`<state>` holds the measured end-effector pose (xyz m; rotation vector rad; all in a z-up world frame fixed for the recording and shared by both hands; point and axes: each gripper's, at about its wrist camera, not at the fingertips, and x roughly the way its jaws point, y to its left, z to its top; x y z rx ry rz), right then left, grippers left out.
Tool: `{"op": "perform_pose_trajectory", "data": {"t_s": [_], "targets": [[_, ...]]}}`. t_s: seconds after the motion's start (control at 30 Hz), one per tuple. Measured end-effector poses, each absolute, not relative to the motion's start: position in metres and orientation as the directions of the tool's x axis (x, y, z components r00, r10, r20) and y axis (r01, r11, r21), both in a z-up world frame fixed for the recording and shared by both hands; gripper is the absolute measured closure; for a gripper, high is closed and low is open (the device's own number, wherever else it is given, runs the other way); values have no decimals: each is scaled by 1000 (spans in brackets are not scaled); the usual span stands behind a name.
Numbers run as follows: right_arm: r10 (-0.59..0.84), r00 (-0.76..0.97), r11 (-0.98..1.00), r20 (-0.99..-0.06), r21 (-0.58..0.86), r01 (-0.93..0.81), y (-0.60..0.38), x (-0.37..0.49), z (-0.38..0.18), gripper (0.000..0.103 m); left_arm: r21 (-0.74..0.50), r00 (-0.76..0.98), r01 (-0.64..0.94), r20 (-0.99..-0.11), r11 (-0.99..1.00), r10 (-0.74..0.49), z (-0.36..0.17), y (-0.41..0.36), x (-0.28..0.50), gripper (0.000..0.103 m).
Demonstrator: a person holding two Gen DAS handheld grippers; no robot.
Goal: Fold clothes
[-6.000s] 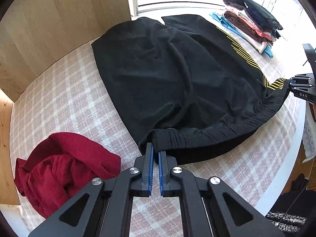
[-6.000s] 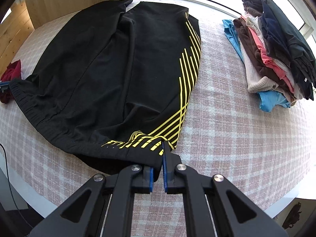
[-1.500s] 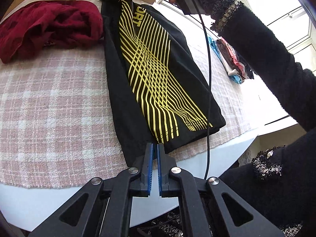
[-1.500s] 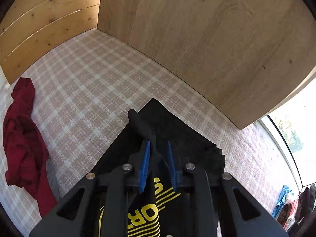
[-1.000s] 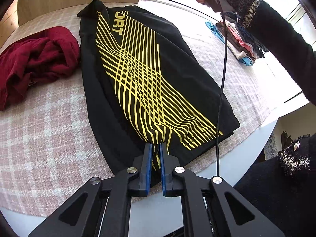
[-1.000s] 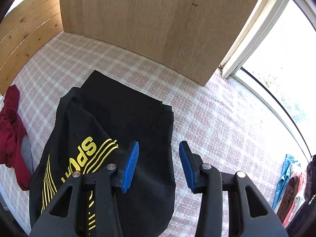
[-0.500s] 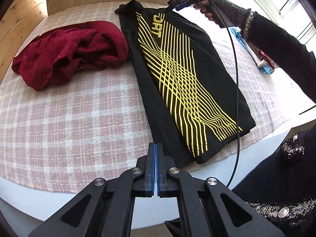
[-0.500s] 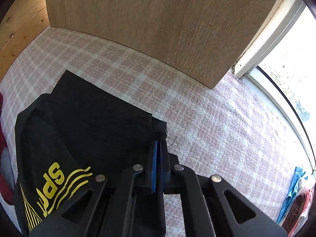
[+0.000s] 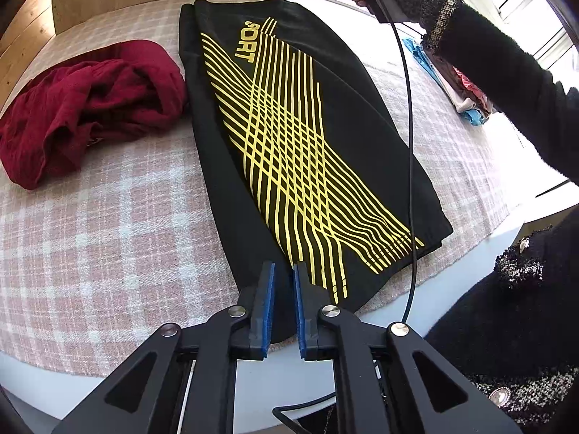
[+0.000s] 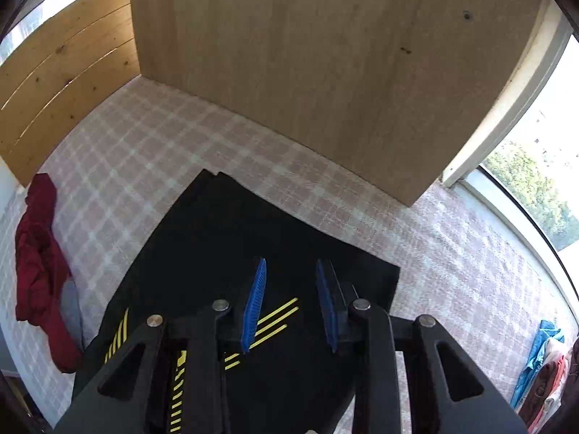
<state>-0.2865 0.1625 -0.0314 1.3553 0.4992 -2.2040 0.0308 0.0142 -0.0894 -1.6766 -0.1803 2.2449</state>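
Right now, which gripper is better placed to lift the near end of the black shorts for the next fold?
Left. The left gripper is at the near hem of the black shorts, its jaws opening. The right gripper hovers over the far end.

Under me is a round table (image 9: 499, 238) with a white rim, covered by a pink-and-white checked cloth (image 9: 108, 224). On the cloth, straight ahead of my left hand's view, black shorts with yellow stripes (image 9: 307, 137) lie folded lengthwise and flat, one end at the near edge. A crumpled dark red garment (image 9: 90, 105) sits just beside their far left side. Off to the right, well apart, a stack of folded clothes (image 9: 466, 94) rests on the cloth.
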Motion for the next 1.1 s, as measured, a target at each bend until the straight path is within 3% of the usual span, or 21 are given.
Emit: {"op": "perform_pose_trajectory", "data": {"t_s": [0.07,0.17,0.33,0.4,0.43,0.57,0.7,0.83,1.0,1.1], "targets": [[-293,-284,-747,-913,33,664,149,-250,-29,74,-325,-256,-174,-897,-930,361,-87,12,35,86],[-324,-224,-703,-919,75,707,157,-191,-35,74,-359,-266,-166,-881,-919,392,-86,10,39,84],[-255,-249,-774,-934,42,632,225,-121,-49,74,-392,-247,-218,-864,-894,439,-91,25,29,83],[-245,-221,-805,-944,70,589,252,-101,-54,74,-423,-225,-263,-847,-867,481,-94,35,25,77],[-250,-202,-814,-947,92,574,264,-91,-56,74,-411,-217,-282,-853,-867,475,-98,39,24,71],[-229,-198,-837,-953,89,540,298,-54,-57,74,-322,-187,-242,-910,-915,370,-117,24,23,67],[-249,-191,-855,-950,123,503,322,-24,-55,74,-270,-202,-173,-931,-947,303,-110,4,31,69],[-260,-152,-856,-954,155,493,337,6,-51,74,-336,-232,-235,-892,-912,388,-84,20,35,66],[-339,-116,-862,-934,259,436,376,30,-24,74,-265,-166,-287,-933,-920,320,-104,43,32,66],[-295,-199,-868,-935,175,464,377,39,-14,74,-253,-141,-306,-942,-918,306,-112,46,34,66]]}}
